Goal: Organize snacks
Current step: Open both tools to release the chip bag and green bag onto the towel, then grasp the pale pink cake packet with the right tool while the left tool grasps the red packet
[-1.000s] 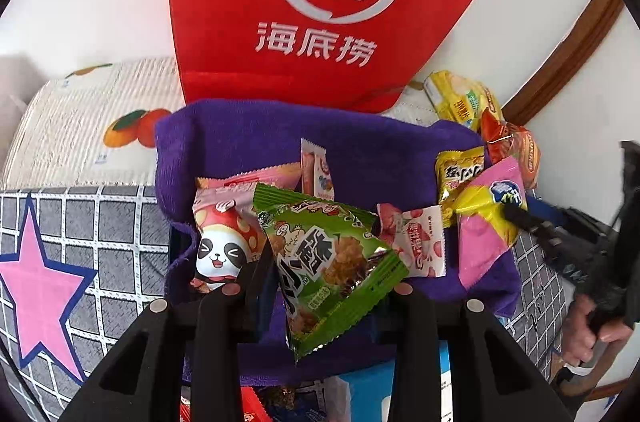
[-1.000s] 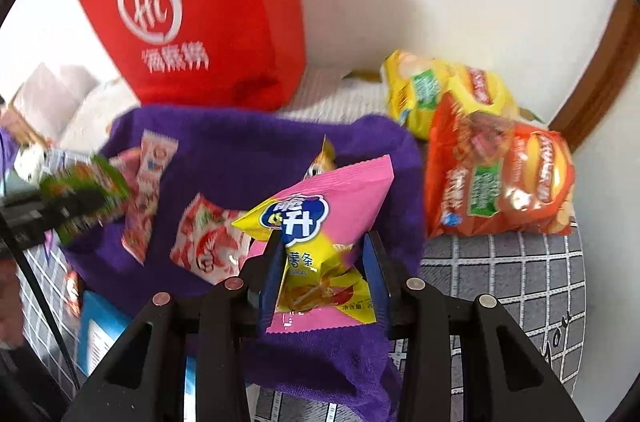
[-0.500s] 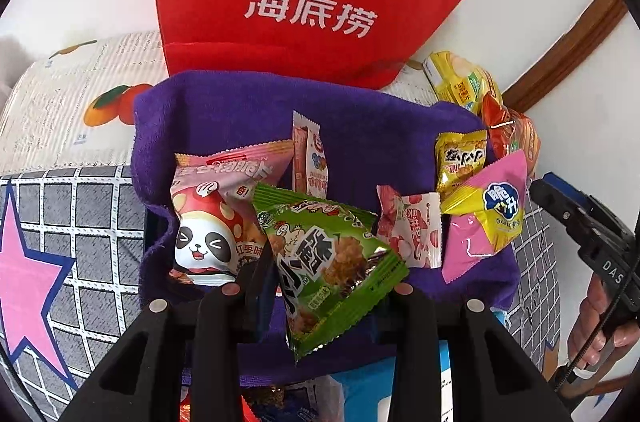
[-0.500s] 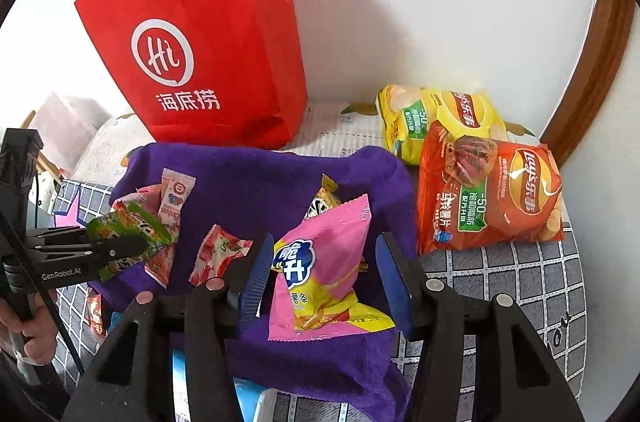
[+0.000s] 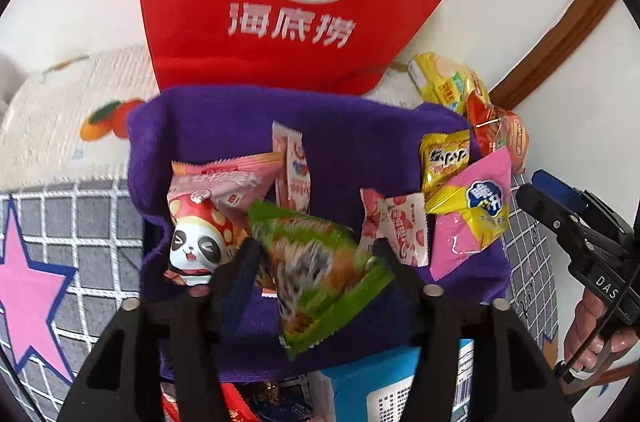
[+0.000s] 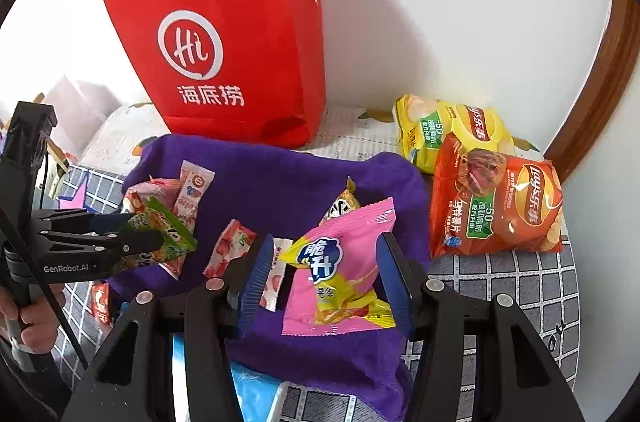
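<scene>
The left gripper [image 5: 316, 254] has just been opening; its fingers stand spread around the blurred, crinkly green foil packet [image 5: 320, 270]. The right gripper [image 6: 324, 274] stands spread around the pink-and-yellow foil packet [image 6: 340, 278] lying on the purple cloth-lined basket [image 6: 280, 182]. Both packets look light, soft and slippery; best pinched at a crimped seam.

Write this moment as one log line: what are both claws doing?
left claw: just opened, green snack packet loose between jaws | right claw: just opened, pink-and-yellow packet lying between jaws on purple towel
</scene>
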### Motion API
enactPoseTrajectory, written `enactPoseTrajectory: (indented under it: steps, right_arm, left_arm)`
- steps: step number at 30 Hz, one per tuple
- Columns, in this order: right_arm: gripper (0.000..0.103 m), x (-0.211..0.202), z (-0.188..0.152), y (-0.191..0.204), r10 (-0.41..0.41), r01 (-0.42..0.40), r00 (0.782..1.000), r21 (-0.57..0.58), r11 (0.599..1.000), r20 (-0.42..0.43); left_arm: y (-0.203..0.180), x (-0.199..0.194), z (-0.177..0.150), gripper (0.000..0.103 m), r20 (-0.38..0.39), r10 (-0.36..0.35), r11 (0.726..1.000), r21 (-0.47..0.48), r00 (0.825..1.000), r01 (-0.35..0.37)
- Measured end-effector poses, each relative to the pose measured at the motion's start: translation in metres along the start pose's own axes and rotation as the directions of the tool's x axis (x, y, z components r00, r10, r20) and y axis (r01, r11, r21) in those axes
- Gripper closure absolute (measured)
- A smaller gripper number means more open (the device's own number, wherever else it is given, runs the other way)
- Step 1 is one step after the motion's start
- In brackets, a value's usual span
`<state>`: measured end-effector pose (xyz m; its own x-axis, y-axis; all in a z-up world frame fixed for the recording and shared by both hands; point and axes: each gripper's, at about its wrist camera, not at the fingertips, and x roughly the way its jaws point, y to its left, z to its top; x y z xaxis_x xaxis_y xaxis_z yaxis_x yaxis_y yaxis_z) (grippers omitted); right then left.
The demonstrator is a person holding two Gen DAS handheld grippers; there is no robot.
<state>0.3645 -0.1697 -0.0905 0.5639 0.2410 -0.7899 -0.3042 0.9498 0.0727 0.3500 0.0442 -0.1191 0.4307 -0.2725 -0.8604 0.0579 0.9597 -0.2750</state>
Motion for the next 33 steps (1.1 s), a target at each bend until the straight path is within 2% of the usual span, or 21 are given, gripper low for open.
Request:
enactPoseTrajectory:
  steps: [8,14,19,23,28,31,33]
  right_arm:
    - [0.050,-0.021,0.001,0.016,0.023,-0.023,0.998,0.001,1.000,0.050]
    - [0.050,-0.048,-0.010,0.036,-0.056,0.059,0.989,-0.020,0.998,0.134]
    - [0.050,-0.060,-0.040,0.041,-0.061,0.060,0.994,0.014,0.998,0.089]
    - [0.050,-0.065,-0.072,0.047,-0.022,0.021,0.999,0.034,0.999,0.025]
    - [0.049,-0.075,-0.114,0.062,-0.018,0.017,1.000,0.051,0.999,0.008]
    - [0.039,-0.075,-0.139,0.065,0.011,-0.011,1.000,0.098,0.995,-0.006]
    - [0.032,-0.068,-0.159,0.070,0.030,-0.026,0.999,0.114,0.993,-0.035]
  left_arm:
    - [-0.001,-0.025,0.003,0.041,0.047,-0.018,1.000,-0.005,0.999,0.018]
    - [-0.002,-0.054,0.000,0.041,0.125,-0.008,1.000,0.001,0.992,0.008]
    - [-0.009,-0.077,-0.004,0.041,0.179,-0.017,1.000,0.027,0.984,0.013]
    - [-0.014,-0.103,-0.015,0.041,0.232,-0.037,0.999,0.046,0.972,0.027]
    - [-0.007,-0.123,-0.043,0.041,0.239,0.016,0.997,0.065,0.971,-0.032]
    - [0.007,-0.129,-0.065,0.041,0.236,0.051,0.996,0.053,0.970,-0.065]
    - [0.019,-0.129,-0.079,0.041,0.226,0.052,0.998,0.028,0.973,-0.059]
